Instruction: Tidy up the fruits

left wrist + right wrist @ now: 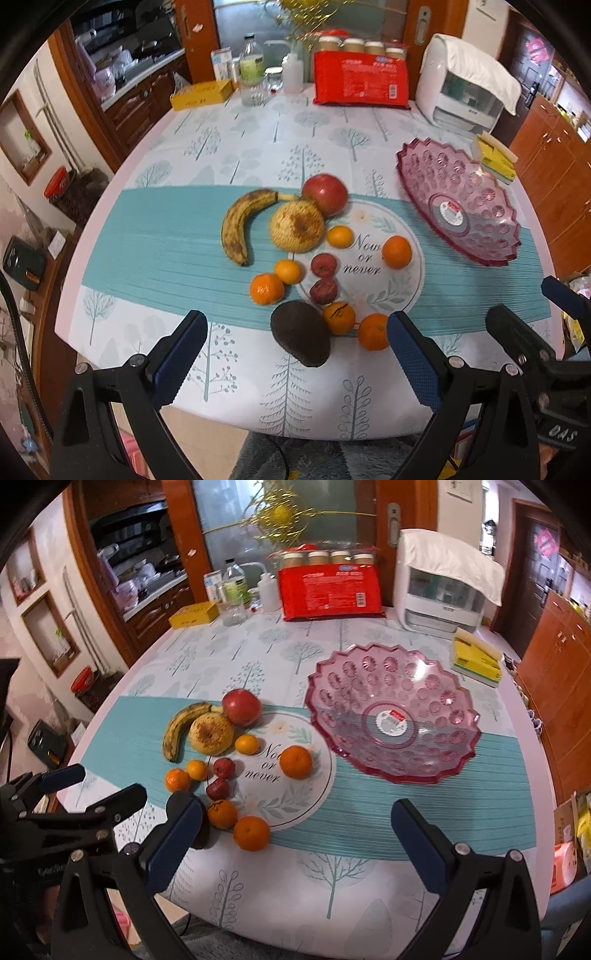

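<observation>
So both my claws, left gripper (295,354) and right gripper (295,834), gape wide, holding nothing. Avocado (300,333) lies nearest; pink bowl (393,712) sits beside the fruit, fruitless

We see a table (332,904) in a tree-print cloth, bearing a teal mat (424,812), a pink bowl (436,764) and loose fruit (291,762).

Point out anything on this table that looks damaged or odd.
The banana left of the fruit pile is heavily browned and spotted, and the pale round fruit beside it has a large brown patch. The pink bowl is empty, with a sticker still in its middle.
</observation>
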`<act>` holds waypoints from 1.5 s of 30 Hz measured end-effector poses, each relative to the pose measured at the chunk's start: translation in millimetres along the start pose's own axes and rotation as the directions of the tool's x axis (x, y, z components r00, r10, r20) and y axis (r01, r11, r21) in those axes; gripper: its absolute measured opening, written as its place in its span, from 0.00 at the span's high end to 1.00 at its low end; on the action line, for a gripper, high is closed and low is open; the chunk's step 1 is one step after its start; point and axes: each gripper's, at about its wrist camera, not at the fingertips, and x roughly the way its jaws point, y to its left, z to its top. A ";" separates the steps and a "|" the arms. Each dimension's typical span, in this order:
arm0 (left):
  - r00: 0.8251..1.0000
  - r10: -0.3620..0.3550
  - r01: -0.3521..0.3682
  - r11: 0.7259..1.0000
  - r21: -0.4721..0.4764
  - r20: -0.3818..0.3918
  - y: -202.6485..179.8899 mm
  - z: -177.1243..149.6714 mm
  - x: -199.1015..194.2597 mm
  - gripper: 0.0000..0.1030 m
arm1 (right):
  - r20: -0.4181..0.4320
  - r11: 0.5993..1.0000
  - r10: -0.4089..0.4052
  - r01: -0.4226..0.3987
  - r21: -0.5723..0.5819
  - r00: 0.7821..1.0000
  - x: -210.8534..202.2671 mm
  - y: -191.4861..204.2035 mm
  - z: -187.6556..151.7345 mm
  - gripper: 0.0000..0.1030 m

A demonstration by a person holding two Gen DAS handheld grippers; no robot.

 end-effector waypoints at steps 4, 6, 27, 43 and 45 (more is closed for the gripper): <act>0.999 0.008 -0.009 0.999 -0.031 -0.042 15.6 -4.6 21.4 0.06 | -0.033 0.999 -0.003 0.002 -0.048 0.999 13.2 8.8 -4.2 0.00; 0.998 0.021 -0.023 0.999 -0.043 -0.066 24.3 -9.5 34.1 0.06 | -0.066 0.997 0.006 -0.010 -0.073 0.998 24.6 12.8 -8.3 0.00; 0.938 -0.255 0.184 0.940 -0.289 -0.234 47.5 -39.2 141.6 0.13 | -0.292 0.985 0.093 -0.131 -0.112 0.952 131.7 28.1 -48.0 0.33; 0.918 -0.336 0.255 0.907 -0.336 -0.211 24.7 -23.0 169.4 0.44 | -0.314 0.970 0.129 -0.186 -0.158 0.941 155.2 44.6 -49.6 0.53; 0.916 -0.343 0.262 0.905 -0.336 -0.209 25.5 -22.8 169.2 0.45 | -0.314 0.968 0.128 -0.187 -0.166 0.941 155.0 46.6 -49.1 0.54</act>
